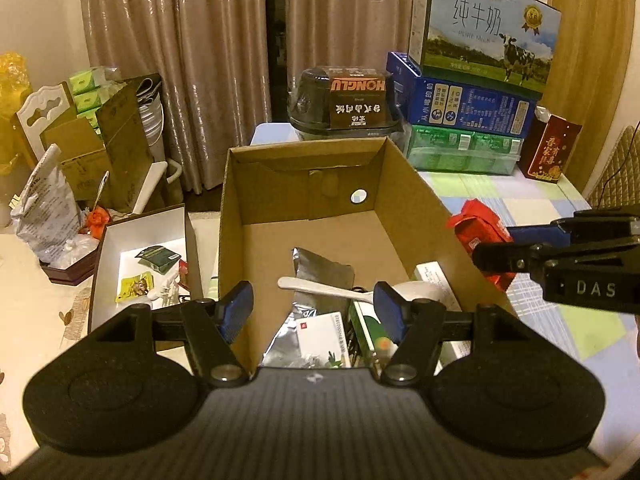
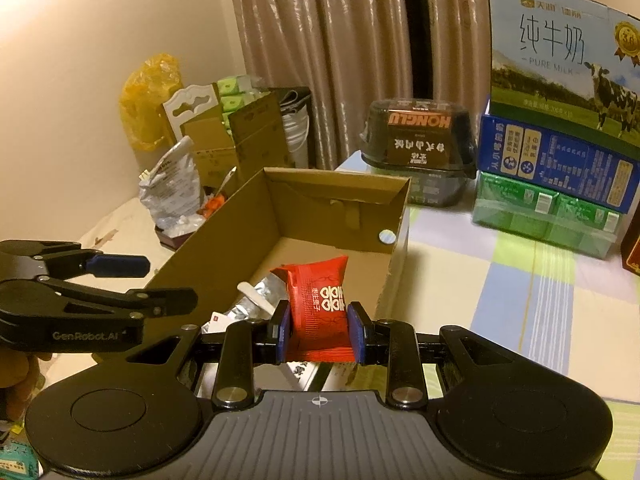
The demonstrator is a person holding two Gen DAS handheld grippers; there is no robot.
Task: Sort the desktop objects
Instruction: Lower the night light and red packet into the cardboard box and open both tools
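My right gripper (image 2: 320, 330) is shut on a red snack packet (image 2: 320, 300), held above the near end of an open cardboard box (image 2: 224, 248). From the left wrist view, that red packet (image 1: 478, 232) and the right gripper (image 1: 492, 246) hang just past the box's right wall (image 1: 416, 216). My left gripper (image 1: 314, 310) is open and empty over the near end of the box. Inside lie a silver foil pouch (image 1: 320, 272), a white spoon (image 1: 320, 290), a white card (image 1: 324, 336) and a green packet (image 1: 370, 330).
A white tray (image 1: 116, 256) with small sachets sits left of the box. Stacked milk cartons (image 1: 480, 40), a dark food container (image 1: 344, 100) and a red gift box (image 1: 552, 152) line the table's far side. Bags and cardboard boxes (image 1: 104, 136) crowd the far left.
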